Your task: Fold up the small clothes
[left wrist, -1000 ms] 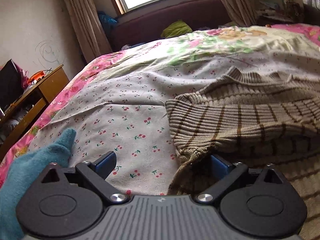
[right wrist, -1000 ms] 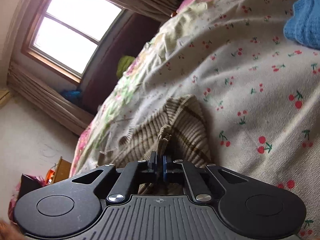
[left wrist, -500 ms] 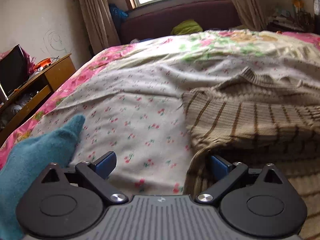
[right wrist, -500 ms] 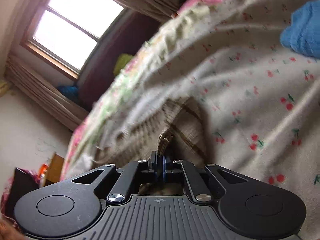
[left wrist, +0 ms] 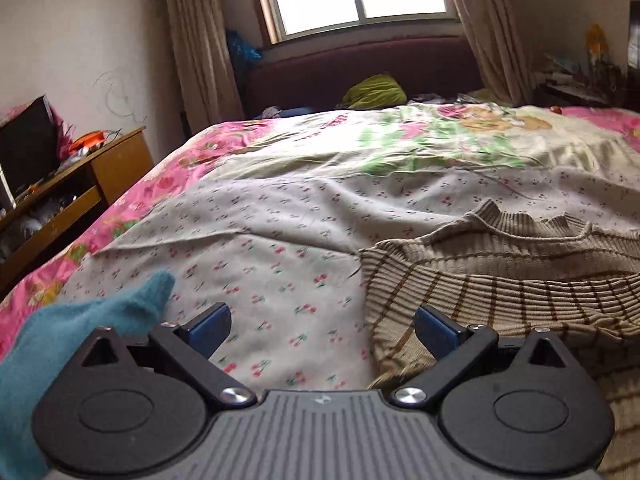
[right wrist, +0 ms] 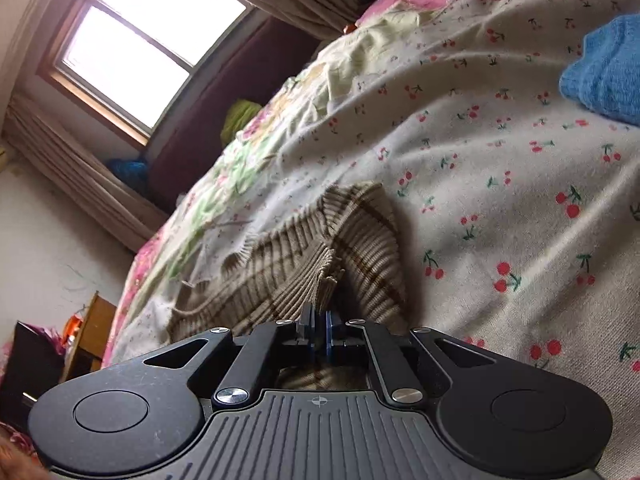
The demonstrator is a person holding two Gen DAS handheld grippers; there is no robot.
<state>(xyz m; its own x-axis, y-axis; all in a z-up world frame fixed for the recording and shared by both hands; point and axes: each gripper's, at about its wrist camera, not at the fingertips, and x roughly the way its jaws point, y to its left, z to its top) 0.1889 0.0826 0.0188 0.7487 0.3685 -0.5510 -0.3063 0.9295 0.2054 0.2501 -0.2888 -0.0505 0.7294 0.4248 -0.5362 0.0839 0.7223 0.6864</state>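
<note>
Right gripper [right wrist: 319, 322] jaws pinched tight on bunched edge of striped sweater [right wrist: 304, 264]. Left gripper [left wrist: 322, 326] jaws wide apart, empty; sweater edge beside right finger.

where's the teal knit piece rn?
Left wrist view, bottom-left corner: the teal knit piece lies on the cherry-print sheet, left of the open left gripper, apart from the striped sweater.
</note>
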